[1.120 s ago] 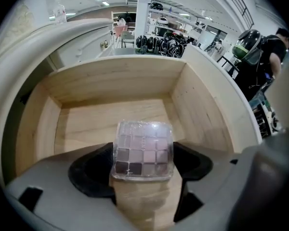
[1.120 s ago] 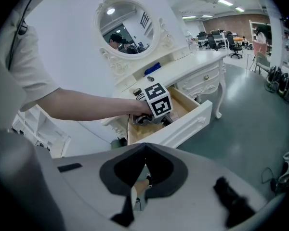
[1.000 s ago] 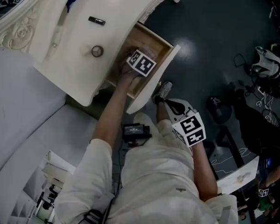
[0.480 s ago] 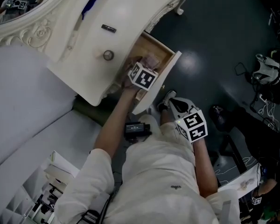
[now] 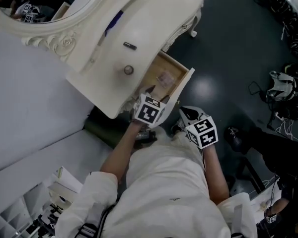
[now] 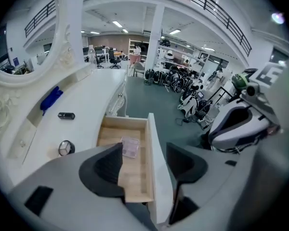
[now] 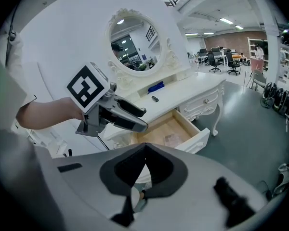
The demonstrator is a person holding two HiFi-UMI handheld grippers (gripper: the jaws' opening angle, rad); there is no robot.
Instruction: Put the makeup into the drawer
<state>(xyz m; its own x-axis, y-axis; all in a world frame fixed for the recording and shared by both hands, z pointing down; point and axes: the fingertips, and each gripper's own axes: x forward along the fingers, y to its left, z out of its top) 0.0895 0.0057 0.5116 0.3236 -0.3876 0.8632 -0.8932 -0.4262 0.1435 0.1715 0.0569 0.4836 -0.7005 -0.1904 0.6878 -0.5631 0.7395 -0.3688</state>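
The makeup, a clear flat case (image 6: pixel 130 146), lies on the wooden floor of the open drawer (image 6: pixel 149 143) of a white dressing table (image 5: pixel 139 29). The case (image 5: pixel 165 78) also shows in the head view and, as a pale patch (image 7: pixel 172 139), in the right gripper view. My left gripper (image 6: pixel 145 165) hangs above the drawer's near end. Its jaws have just been closing a little, but they stand open with nothing between them. The left gripper (image 5: pixel 149 103) sits at the drawer's front. My right gripper (image 7: pixel 145 150) is shut and empty, held back from the table (image 5: pixel 191 119).
On the tabletop lie a small black tube (image 6: pixel 66 115), a round compact (image 6: pixel 65 147) and a blue item (image 6: pixel 50 99) below the oval mirror (image 7: pixel 132 44). The drawer front (image 5: pixel 181 90) juts over the dark floor. Cables and gear lie on the floor at the right (image 5: pixel 283 88).
My left gripper has come up and back out of the drawer, and the clear case stays inside. The right gripper has risen slightly. The head view has shifted.
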